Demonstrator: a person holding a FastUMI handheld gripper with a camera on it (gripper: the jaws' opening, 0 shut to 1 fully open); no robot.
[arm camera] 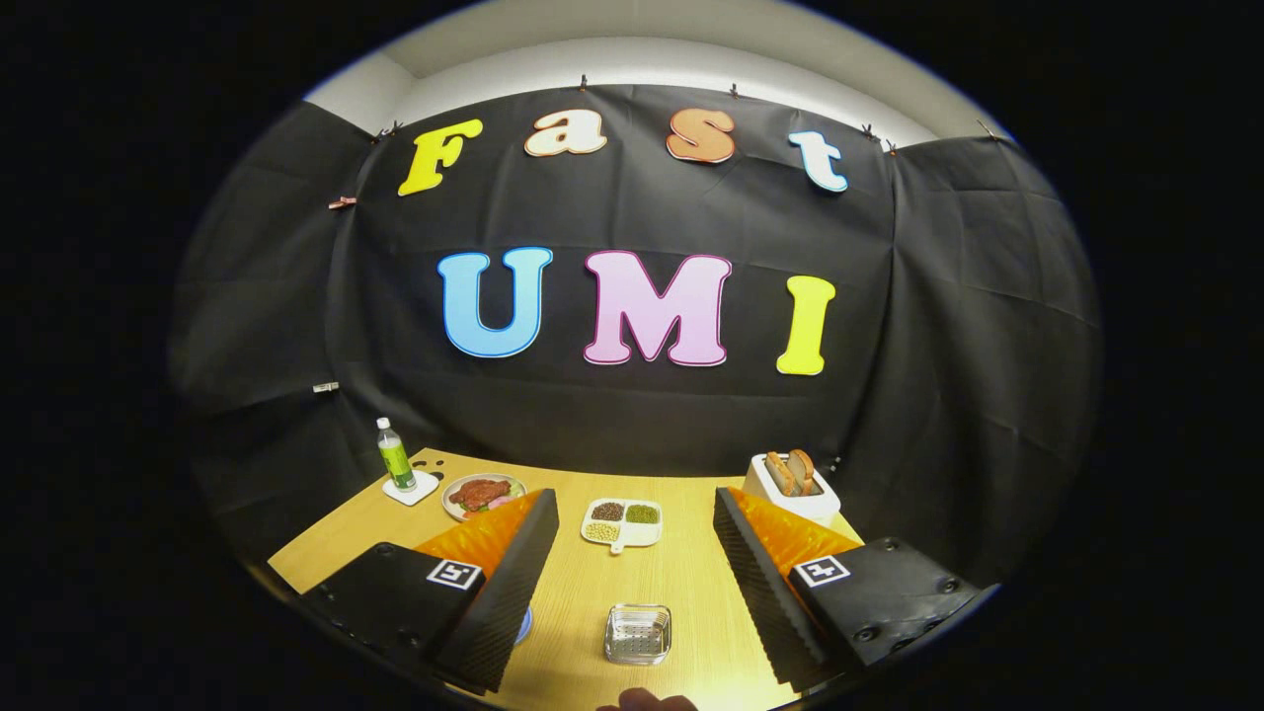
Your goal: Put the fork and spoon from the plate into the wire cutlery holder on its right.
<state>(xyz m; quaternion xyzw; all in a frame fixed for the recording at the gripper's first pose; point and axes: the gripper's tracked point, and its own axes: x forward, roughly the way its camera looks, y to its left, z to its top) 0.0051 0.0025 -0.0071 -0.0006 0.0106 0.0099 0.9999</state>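
Fingers: we see the gripper spread wide, holding nothing, touching nothing – both fingers hang above the wooden table.
Between the fingers: a wire cutlery holder sits low on the table, looks empty to us; a blue edge peeks from behind the left finger, cannot tell what it is.
Fork and spoon: we cannot make them out.
Writing: square black-and-white markers on both fingers; bottle label too small to read.
Beyond the fingers: divided dish of beans in the middle, plate of food and green bottle on a coaster far left, toaster with bread far right.
Near edge: part of a hand – just below the holder.
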